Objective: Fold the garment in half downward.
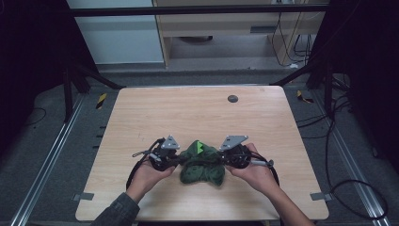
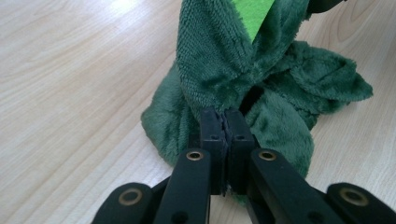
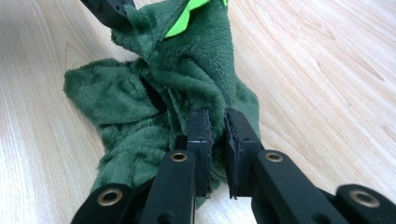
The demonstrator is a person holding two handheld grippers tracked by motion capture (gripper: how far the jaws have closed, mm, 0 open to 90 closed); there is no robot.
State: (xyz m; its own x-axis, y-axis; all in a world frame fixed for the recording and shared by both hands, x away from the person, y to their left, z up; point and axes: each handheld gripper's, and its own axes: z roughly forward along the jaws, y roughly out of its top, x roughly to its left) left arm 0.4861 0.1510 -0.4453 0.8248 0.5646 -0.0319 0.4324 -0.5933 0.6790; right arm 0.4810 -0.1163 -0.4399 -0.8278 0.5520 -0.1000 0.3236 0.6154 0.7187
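A: How is the green plush garment [image 1: 201, 163] held?

B: It is pinched at 9 o'clock by the left tongs [image 2: 225, 122] and at 3 o'clock by the right tongs [image 3: 216, 122], both clenched on fabric, probably for spreading.

A: Where is it kept?

B: Bunched on the desk [image 1: 197, 110], toward 6 o'clock.

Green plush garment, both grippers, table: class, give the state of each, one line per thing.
Green plush garment: crumpled, partly lifted, lower part resting on the table.
Left gripper: shut on the garment.
Right gripper: shut on a fold of the garment.
Table: bare light wood around the garment.
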